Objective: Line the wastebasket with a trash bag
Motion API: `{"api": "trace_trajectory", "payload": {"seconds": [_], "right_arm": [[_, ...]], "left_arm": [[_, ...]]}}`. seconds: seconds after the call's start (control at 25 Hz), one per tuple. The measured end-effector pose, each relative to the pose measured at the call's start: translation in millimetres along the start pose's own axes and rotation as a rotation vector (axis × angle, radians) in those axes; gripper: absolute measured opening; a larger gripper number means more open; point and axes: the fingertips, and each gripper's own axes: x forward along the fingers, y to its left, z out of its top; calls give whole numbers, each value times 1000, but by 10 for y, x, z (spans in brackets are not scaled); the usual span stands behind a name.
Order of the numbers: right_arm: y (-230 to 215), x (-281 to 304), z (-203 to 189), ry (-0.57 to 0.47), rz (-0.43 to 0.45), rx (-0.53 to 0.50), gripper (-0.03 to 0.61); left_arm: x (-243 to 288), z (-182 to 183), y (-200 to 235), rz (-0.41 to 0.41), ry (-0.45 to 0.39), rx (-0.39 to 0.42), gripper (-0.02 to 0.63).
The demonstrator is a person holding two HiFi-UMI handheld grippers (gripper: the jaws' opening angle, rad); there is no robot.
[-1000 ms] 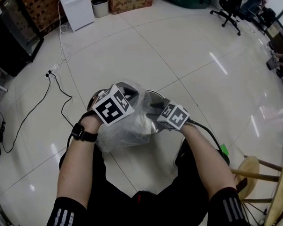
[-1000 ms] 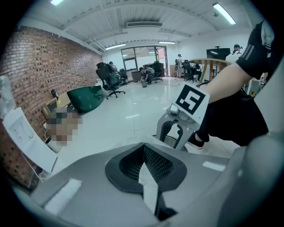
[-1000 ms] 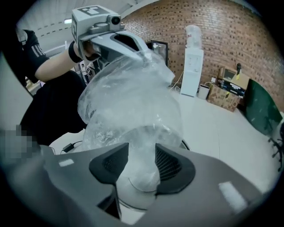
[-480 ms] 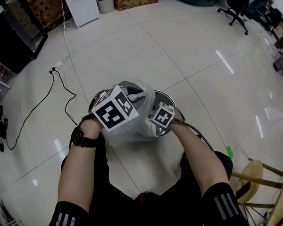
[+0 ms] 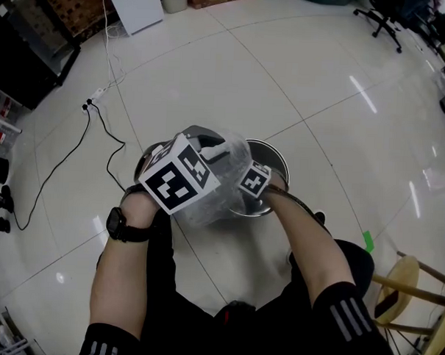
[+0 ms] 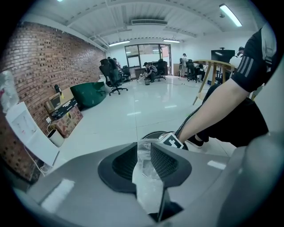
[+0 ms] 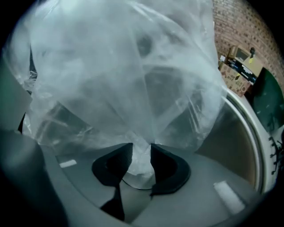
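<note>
A clear trash bag [image 5: 216, 189] hangs bunched over a round metal wastebasket [image 5: 279, 158] on the tiled floor. My left gripper [image 6: 144, 153] is over the basket's left rim, angled down. Its jaws have just been opening, and bag film [image 6: 146, 177] still lies loose in the gap between them. My right gripper [image 7: 142, 150] points steeply down inside the basket. Its jaws have just been closing, and a gathered fold of the bag [image 7: 133, 88] is pinched between them. The basket's inner wall and rim [image 7: 248, 128] show to the right. The bag hides the basket's bottom.
A black cable and power strip [image 5: 93, 101] lie on the floor at left. A white cabinet [image 5: 134, 4] stands at the back, a wooden stool [image 5: 402, 280] at right, an office chair [image 5: 380, 18] far right. My legs stand close behind the basket.
My right gripper has dropped from the basket's right rim down into the basket with the bag. The left gripper has stayed over the left rim.
</note>
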Motion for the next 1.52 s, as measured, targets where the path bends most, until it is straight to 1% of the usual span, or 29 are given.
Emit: {"api": "trace_trajectory", "payload": {"seconds": [0.08,0.16,0.24,0.32,0.44,0.48,0.6,0.76,0.84,0.92,1.0,1.08,1.2,1.28,1.36,1.44,1.52], "right_arm": [[7,122,-88,54,26,20,140],[-39,222,-199,107,33,44,140],[-84,302,-308,133,48,115,140],[-64,365,-281,101,90,167,140],[30,354,-101,27,151,161,141],[47,315,-72,22,156,149,141],[37,101,-29,38,140,111,146],[8,-331,36,17,128,103,152],[-34,-563,31,8,107,95,155],[-76,-765,-21,13,83,92,155],[-96,-913,-120,29,66,101,155],[-112,-1016,-266,57,51,101,156],[-101,-1200,-430,74,27,97,158],[-97,-1356,-396,31,12,112,160],[-97,-1536,-262,-50,-7,131,159],[-57,-1743,-111,-132,-15,156,160],[-35,-1909,-2,-207,-21,186,160]], "left_arm": [[12,-27,7,1,8,-4,87],[15,-34,3,-1,9,-7,87],[20,-36,-1,-4,9,-9,87],[25,-39,11,-4,11,-12,87],[38,-37,38,1,16,-12,87],[41,-38,47,1,18,-11,88],[41,-40,58,-5,20,-12,88],[75,-71,8,-26,37,-7,94],[125,-177,10,-37,71,-28,95],[180,-410,57,-37,147,-64,110],[198,-632,150,-8,221,-81,116],[188,-722,199,7,246,-105,133],[198,-761,104,-38,247,-156,171],[235,-780,23,-75,250,-156,200],[298,-856,-54,-108,276,-148,240],[366,-962,-45,-104,311,-144,271],[442,-1063,10,-86,334,-160,278]]}}
